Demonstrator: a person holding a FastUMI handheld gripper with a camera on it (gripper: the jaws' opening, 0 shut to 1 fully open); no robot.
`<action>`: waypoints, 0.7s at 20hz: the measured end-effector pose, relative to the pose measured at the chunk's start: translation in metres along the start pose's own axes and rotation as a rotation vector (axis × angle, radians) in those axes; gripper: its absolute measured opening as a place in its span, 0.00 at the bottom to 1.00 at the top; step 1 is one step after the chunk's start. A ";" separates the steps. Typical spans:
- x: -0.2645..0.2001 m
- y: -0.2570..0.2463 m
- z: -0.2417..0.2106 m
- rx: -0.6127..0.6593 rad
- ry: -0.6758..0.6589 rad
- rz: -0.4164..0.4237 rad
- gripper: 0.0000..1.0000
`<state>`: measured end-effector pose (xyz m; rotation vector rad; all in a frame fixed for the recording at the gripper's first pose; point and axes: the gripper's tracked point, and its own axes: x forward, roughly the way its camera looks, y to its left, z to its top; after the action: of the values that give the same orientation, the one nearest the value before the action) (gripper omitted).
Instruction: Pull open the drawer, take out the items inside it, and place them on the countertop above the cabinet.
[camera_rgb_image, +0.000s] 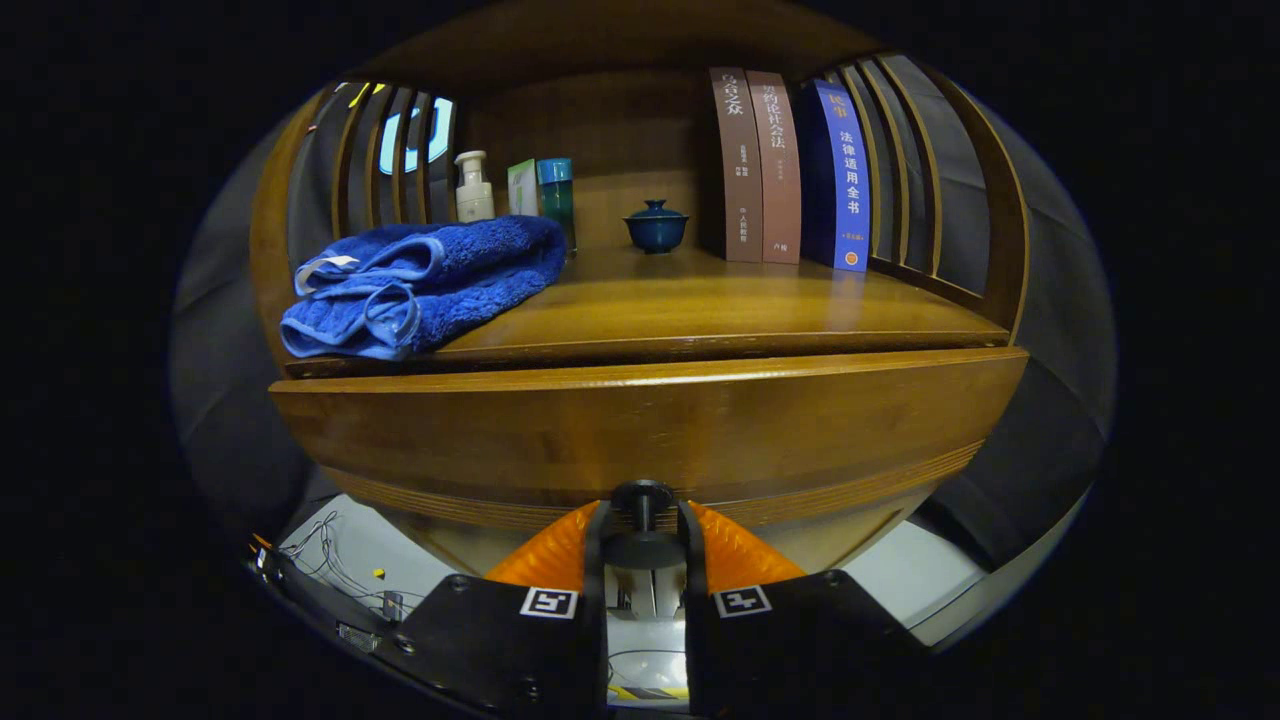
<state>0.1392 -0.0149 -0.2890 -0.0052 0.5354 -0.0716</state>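
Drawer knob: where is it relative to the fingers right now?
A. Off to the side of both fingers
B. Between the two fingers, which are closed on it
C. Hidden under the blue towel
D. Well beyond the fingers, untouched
B: the knob on the drawer front sits between the two fingers of the gripper, which press on its stem from both sides.

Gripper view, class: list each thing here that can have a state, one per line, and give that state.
Drawer: looks shut or barely open; inside hidden.
Knob: gripped between the fingers.
Gripper: shut on the knob.
Towel: folded, lying on the countertop, overhanging its edge.
Lidded cup: upright, lid on.
Pump bottle: upright.
Books: three, standing upright, side by side.
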 end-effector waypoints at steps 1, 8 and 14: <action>-0.006 -0.001 -0.002 -0.003 0.004 0.000 0.35; -0.058 -0.003 -0.031 0.014 0.043 -0.008 0.35; -0.100 -0.005 -0.054 0.029 0.065 0.000 0.35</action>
<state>0.0255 -0.0121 -0.2840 0.0254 0.5988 -0.0793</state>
